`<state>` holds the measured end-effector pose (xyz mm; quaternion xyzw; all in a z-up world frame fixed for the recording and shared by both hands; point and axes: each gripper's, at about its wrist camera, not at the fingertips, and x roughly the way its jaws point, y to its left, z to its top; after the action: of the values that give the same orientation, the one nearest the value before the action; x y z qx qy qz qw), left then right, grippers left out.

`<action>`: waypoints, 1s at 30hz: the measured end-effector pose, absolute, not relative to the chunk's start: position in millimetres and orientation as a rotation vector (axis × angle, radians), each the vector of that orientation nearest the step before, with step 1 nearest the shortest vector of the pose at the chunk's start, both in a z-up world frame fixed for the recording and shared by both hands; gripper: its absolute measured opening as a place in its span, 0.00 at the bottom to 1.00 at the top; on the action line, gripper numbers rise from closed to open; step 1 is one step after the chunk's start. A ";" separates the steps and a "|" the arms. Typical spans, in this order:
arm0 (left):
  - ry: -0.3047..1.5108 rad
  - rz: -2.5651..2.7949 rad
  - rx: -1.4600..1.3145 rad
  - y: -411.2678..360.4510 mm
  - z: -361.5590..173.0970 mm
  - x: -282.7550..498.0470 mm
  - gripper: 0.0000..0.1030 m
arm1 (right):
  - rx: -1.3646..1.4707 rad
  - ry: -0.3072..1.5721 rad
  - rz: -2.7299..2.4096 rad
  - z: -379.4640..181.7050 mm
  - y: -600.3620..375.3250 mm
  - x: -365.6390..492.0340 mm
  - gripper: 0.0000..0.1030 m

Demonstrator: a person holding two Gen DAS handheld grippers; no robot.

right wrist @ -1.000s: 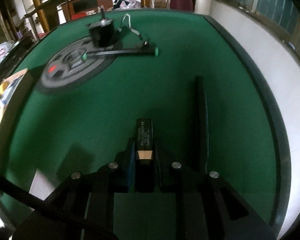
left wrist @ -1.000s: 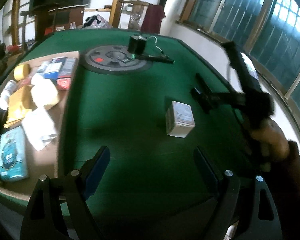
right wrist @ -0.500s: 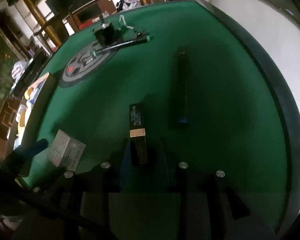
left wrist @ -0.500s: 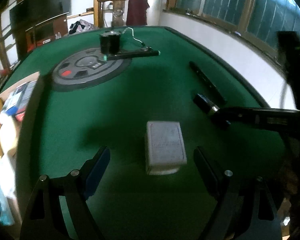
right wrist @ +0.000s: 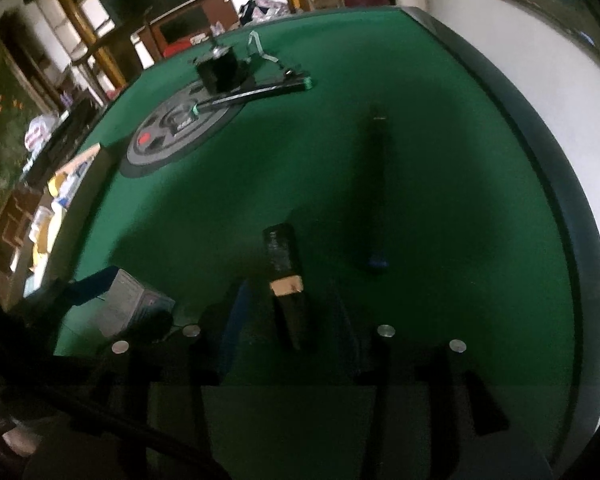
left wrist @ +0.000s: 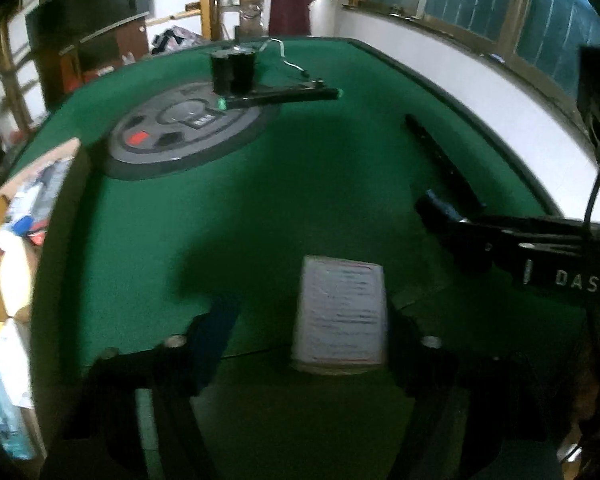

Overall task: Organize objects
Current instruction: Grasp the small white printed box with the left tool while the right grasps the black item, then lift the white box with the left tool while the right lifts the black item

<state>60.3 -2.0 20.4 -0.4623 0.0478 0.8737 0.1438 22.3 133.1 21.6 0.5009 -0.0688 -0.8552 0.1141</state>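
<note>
- White box sits on the green table between the left gripper fingers, which have just been closing; the right pad looks against it, the left pad clear, so it may skid sideways
- Right of the box, the right gripper has just been opening over the black-and-gold tube, jaws apart; lifting could snag it

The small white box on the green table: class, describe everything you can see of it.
The small white box looks like cardboard, with blurred lines of print and a reddish stripe on its top face. It rests flat on the green table, between the fingers of the left gripper, whose jaws have just been closing. The right finger lies against its side; the left blue pad stands apart. The right wrist view shows it from its side.
</note>
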 end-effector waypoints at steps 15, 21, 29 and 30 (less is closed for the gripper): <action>0.190 2.572 -1.334 -6.3 19.0 59.1 0.29 | 1.441 0.186 -2.584 13.9 90.6 13.7 0.42; 0.188 2.571 -1.334 -7.2 18.8 58.2 0.29 | 1.434 0.204 -2.580 15.7 88.7 17.9 0.19; 0.178 2.569 -1.333 -7.5 18.7 58.4 0.29 | 1.417 0.193 -2.590 15.5 87.7 22.7 0.16; 0.176 2.569 -1.332 -7.6 18.7 58.4 0.29 | 1.417 0.189 -2.590 15.6 87.8 23.3 0.16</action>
<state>58.4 -7.6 18.7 -0.4561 0.0604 0.8796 0.1210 23.3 87.8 15.6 0.4770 0.0636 -0.8718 0.0912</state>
